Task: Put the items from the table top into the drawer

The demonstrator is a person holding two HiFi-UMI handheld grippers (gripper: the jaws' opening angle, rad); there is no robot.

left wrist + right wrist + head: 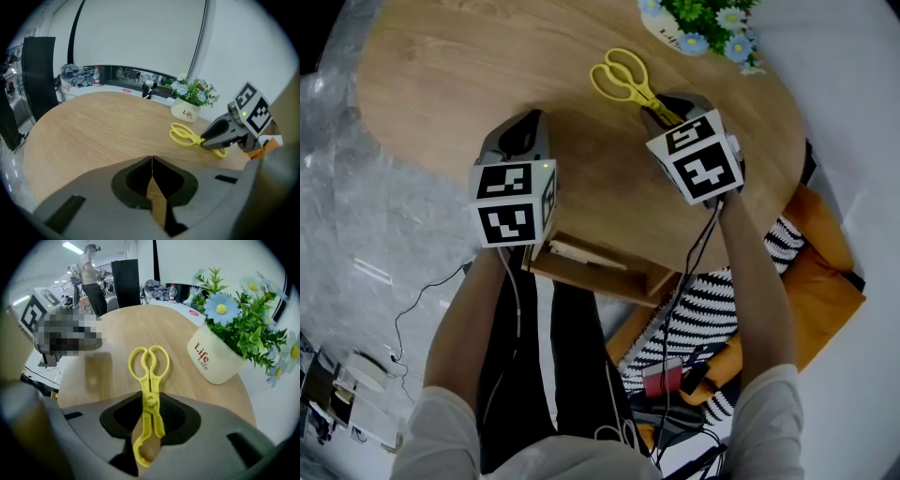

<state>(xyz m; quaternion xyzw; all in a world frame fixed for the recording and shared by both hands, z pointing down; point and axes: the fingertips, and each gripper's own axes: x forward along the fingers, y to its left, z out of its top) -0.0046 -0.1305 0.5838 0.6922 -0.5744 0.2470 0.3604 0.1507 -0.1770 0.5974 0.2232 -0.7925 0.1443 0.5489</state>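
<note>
Yellow plastic tongs (623,77) shaped like scissors lie on the round wooden table (441,75). My right gripper (661,111) points steeply down over their tip end. In the right gripper view the tongs (149,371) run between the jaws of the right gripper (149,401). The two tips are still spread and the jaws sit close on either side without squeezing them. The left gripper view shows the tongs (185,134) flat on the wood with the right gripper (204,139) at them. My left gripper (525,122) hovers over the near table edge, shut and empty (152,161). The drawer (581,277) is open below.
A white pot of flowers (703,23) stands just beyond the tongs, close on their right (215,359). A pale flat item (581,253) lies in the drawer. An orange cushion (825,272) and striped cloth (712,309) lie below the table. A person (91,277) stands far off.
</note>
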